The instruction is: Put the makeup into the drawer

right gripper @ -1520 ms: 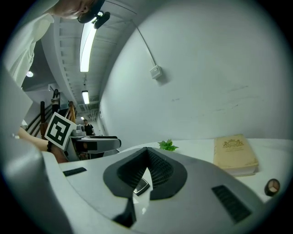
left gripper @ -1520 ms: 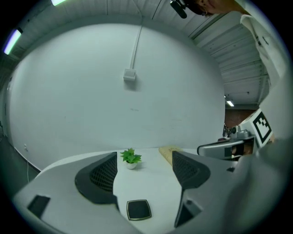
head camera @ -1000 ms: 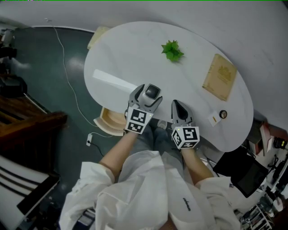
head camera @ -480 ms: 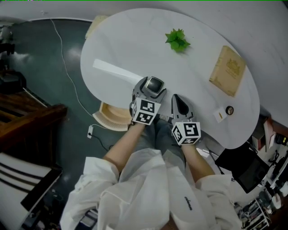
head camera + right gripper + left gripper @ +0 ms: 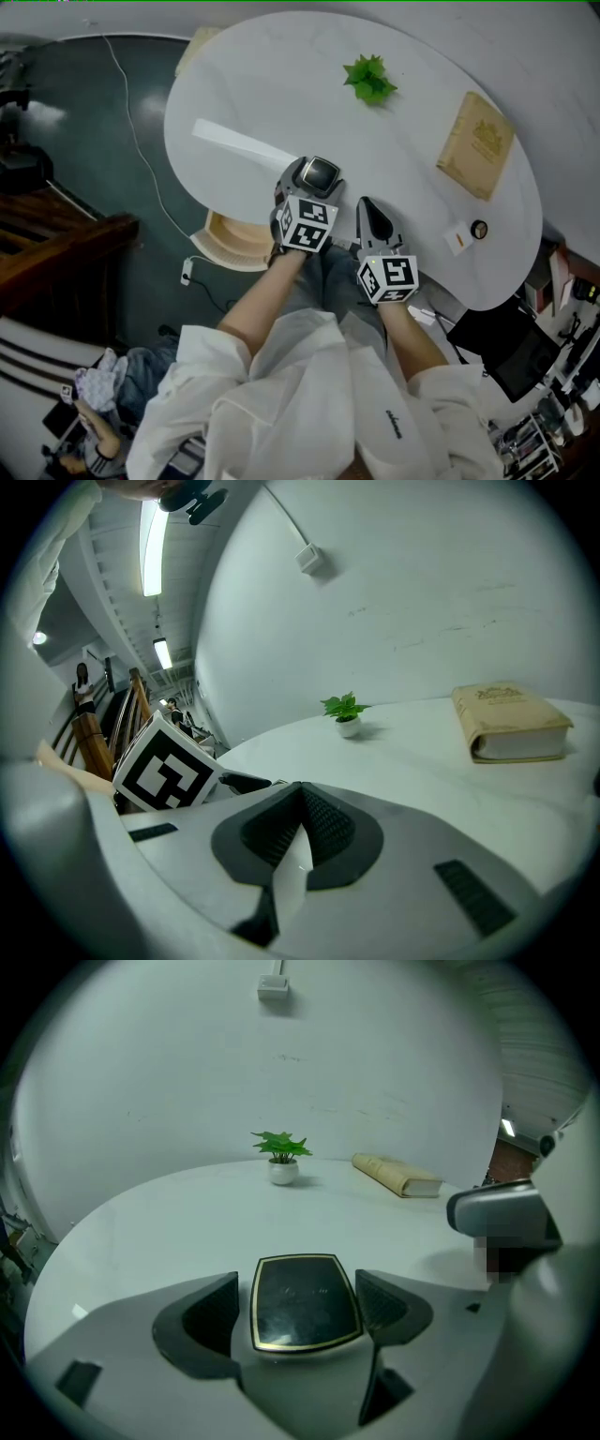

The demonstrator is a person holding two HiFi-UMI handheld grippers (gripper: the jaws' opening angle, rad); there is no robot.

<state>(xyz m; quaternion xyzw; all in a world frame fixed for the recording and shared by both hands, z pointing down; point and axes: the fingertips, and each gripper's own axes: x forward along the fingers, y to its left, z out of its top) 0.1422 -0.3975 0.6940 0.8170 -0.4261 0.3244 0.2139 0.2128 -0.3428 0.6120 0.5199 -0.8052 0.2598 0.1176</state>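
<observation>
While the compact is clamped in the left gripper, the drawer is seen just left of it; right gripper closed, empty

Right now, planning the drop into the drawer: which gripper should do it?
Left. The left gripper holds the compact and is nearer the open drawer; the right gripper is shut, empty.

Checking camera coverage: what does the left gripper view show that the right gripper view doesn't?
Left gripper view only: the black compact between that gripper's jaws. Right gripper view only: its own jaws closed together, empty, plus the left gripper's marker cube and ceiling lights. Both: potted plant, book, white table.
</observation>
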